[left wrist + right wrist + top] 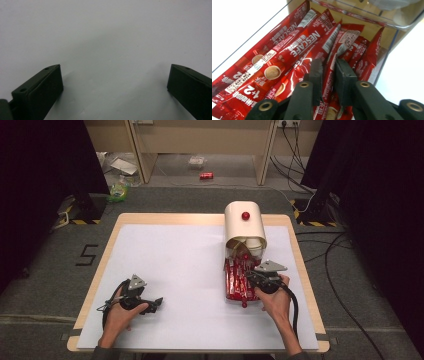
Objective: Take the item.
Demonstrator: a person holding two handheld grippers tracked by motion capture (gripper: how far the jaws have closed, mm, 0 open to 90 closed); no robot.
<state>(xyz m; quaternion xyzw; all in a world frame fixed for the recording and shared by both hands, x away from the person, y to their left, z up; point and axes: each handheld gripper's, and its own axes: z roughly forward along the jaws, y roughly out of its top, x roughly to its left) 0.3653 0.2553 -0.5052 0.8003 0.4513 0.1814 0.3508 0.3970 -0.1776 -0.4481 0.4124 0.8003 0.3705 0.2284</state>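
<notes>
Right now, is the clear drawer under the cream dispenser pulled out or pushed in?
Pulled out: the clear drawer lies exposed, red coffee sticks inside, the right claw reaching in.

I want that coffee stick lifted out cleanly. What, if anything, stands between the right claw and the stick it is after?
Nothing visible. The right claw is already down in the clear drawer, its jaws either side of one red coffee stick. Other sticks lie packed beside and under it, so a neighbour might lift along.
</notes>
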